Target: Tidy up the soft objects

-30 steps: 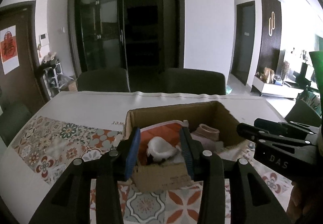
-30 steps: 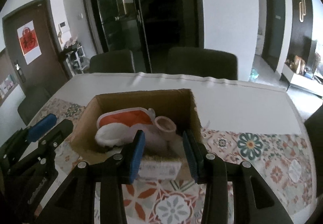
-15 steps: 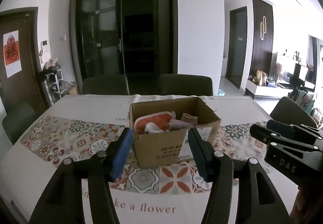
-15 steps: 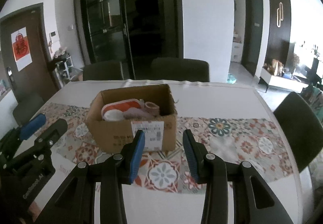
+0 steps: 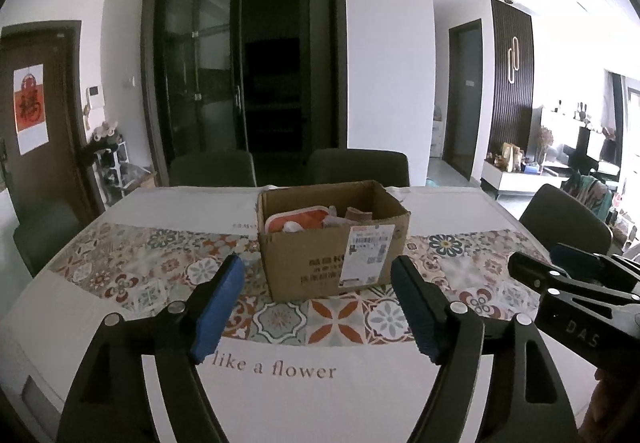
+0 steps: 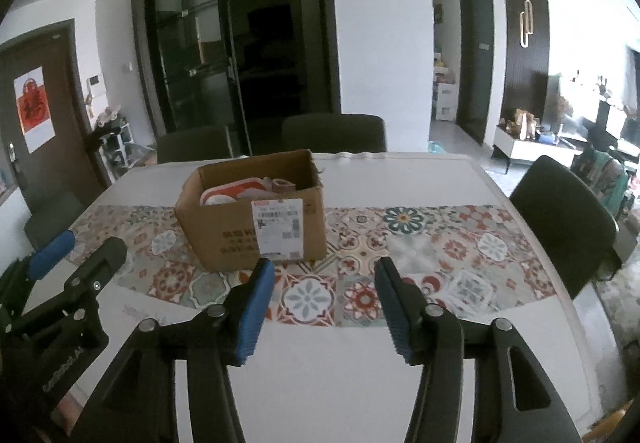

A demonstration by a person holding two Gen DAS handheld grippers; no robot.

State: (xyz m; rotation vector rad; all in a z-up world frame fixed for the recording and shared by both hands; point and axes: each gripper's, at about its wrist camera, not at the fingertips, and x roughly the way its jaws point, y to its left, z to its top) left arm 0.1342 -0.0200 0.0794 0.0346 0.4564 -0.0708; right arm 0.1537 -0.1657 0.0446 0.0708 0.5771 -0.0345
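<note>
A brown cardboard box (image 5: 332, 243) (image 6: 252, 219) stands in the middle of the table on the patterned runner. Inside it lie soft things: an orange-and-white one (image 5: 298, 221) (image 6: 230, 193), and a pinkish one (image 5: 358, 213) (image 6: 280, 185) beside it. My left gripper (image 5: 318, 307) hangs well in front of the box, its jaws opening with nothing between them. My right gripper (image 6: 324, 303) is also back from the box, to its right, jaws opening and empty. Each gripper shows at the edge of the other's view: the right gripper (image 5: 576, 283), the left gripper (image 6: 72, 255).
The table (image 5: 280, 403) wears a white cloth with a tiled runner (image 6: 440, 243) across it. Dark chairs stand at the far side (image 5: 356, 165) and at the right (image 6: 560, 219). A glass cabinet and doors lie beyond.
Both grippers drew back from over the box toward the table's near edge, and their jaws spread wider. The box and its contents stayed put.
</note>
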